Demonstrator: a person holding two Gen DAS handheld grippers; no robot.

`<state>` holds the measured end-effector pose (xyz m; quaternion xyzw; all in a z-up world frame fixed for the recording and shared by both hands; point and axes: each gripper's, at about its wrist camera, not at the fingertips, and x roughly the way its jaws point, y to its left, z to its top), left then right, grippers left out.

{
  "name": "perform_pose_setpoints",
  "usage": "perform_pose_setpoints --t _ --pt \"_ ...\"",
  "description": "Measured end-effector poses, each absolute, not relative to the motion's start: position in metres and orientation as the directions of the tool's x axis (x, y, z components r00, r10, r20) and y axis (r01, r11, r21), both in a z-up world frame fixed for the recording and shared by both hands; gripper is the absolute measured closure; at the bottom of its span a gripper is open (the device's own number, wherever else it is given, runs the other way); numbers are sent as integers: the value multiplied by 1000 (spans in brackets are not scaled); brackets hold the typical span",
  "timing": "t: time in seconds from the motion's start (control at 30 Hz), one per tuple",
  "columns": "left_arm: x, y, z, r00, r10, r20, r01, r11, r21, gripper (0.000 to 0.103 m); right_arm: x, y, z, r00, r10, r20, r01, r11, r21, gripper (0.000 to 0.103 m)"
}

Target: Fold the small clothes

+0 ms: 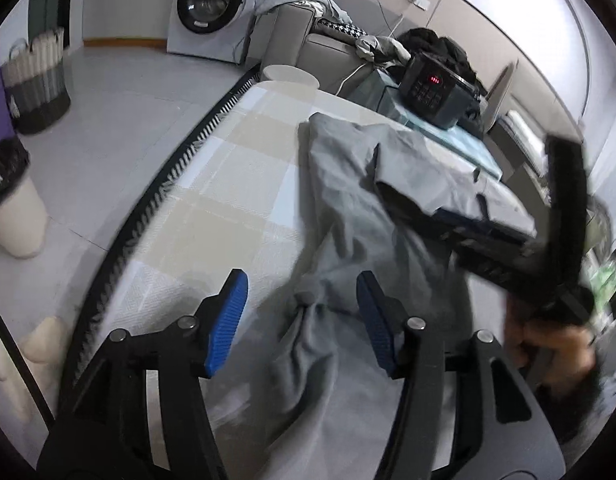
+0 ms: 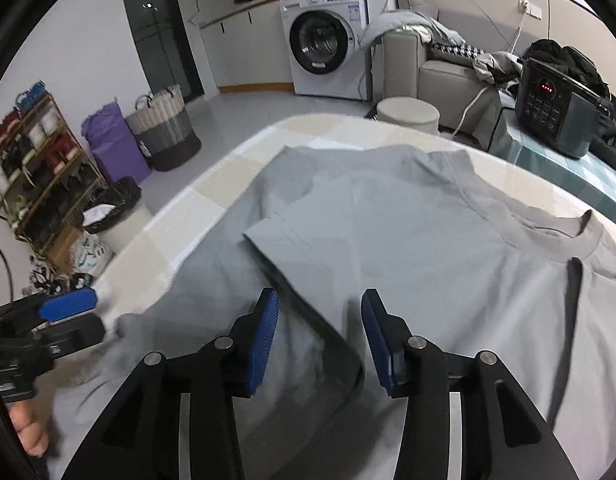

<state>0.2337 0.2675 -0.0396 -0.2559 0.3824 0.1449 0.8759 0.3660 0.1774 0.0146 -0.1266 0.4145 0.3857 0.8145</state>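
A grey T-shirt (image 2: 408, 232) lies on the checked table (image 2: 212, 204), its collar at the right and one sleeve folded over the body. It also shows in the left wrist view (image 1: 348, 208), bunched near the bottom edge. My left gripper (image 1: 302, 312) is open, its blue pads on either side of the bunched hem just above the cloth. My right gripper (image 2: 320, 336) is open and empty above the folded sleeve's edge. The right gripper body appears blurred in the left wrist view (image 1: 508, 240). The left gripper also shows in the right wrist view (image 2: 68, 312).
A black appliance with a red display (image 2: 556, 116) stands on a teal cloth at the table's far right. A round stool (image 2: 408, 114), sofa (image 2: 448, 72) and washing machine (image 2: 328, 56) stand beyond. Laundry baskets (image 2: 164, 132), a bin (image 2: 116, 208) and a shoe rack (image 2: 36, 168) stand left.
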Motion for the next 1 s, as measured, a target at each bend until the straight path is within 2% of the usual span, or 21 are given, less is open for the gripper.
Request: perform_pose_setpoints --t 0.03,0.07,0.1,0.17,0.2,0.27,0.4,0.43,0.5,0.67,0.9,1.0 --pt "238 270 -43 667 51 -743 -455 818 -353 50 371 180 10 353 519 -779 -733 671 114 59" --pt "243 272 -47 662 53 -748 -466 811 -355 50 373 182 7 349 515 -783 -733 671 115 66" --pt "250 274 -54 644 54 -763 -482 804 -349 52 376 184 5 350 517 -781 -731 672 118 78" --pt "257 275 -65 621 28 -783 -482 802 -353 84 380 180 7 366 531 -764 -709 691 141 97" --pt "256 273 -69 624 -2 -782 -461 807 -369 87 384 174 10 384 542 -747 -686 709 161 98" --pt "251 268 -68 633 22 -774 -448 825 -343 92 403 153 15 415 536 -735 -581 778 240 98" --pt "245 258 -67 611 49 -790 -435 855 -282 92 438 119 8 410 481 -775 -420 854 307 98" --pt "243 257 -66 607 51 -793 -434 857 -277 92 440 115 8 397 488 -778 -420 850 319 97" --pt "241 257 -65 603 46 -797 -434 857 -279 92 441 109 10 381 515 -768 -427 835 347 88" --pt "242 260 -64 605 42 -795 -456 837 -303 88 434 111 11 314 571 -759 -487 783 388 76" --pt "244 266 -69 612 35 -790 -471 819 -328 85 390 132 1 166 565 -809 -602 707 370 76" --pt "247 264 -68 601 46 -798 -479 820 -313 85 374 136 -1 200 537 -820 -628 712 313 75"
